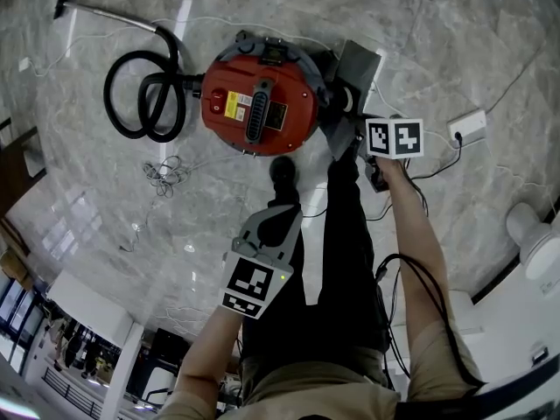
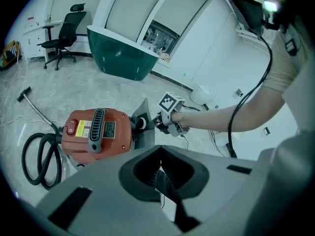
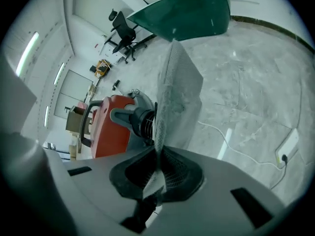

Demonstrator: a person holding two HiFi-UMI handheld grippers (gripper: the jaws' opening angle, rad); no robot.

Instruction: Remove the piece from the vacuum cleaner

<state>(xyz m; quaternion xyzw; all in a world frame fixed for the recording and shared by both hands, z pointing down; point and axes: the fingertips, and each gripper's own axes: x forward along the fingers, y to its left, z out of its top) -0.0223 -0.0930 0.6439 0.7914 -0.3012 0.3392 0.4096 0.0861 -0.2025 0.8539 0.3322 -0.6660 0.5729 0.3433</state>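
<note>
A red vacuum cleaner (image 1: 258, 103) stands on the marble floor, with a black ribbed port (image 3: 140, 122) on its side. A flat grey piece (image 1: 357, 73) stands on edge right beside that port. My right gripper (image 1: 350, 138) is shut on the piece's lower edge (image 3: 172, 92); whether the piece touches the port I cannot tell. In the left gripper view the vacuum cleaner (image 2: 96, 132), the piece (image 2: 144, 127) and the right gripper (image 2: 165, 119) line up left to right. My left gripper (image 1: 278, 217) hangs over the person's leg, shut, with nothing in it (image 2: 160, 168).
A black hose (image 1: 144, 94) coils left of the vacuum cleaner, its wand (image 1: 105, 11) reaching to the far left. A tangled cord (image 1: 166, 173) lies in front. A white power strip (image 1: 468, 125) with cables sits at right. A green counter (image 2: 123, 55) and an office chair (image 2: 66, 31) stand farther off.
</note>
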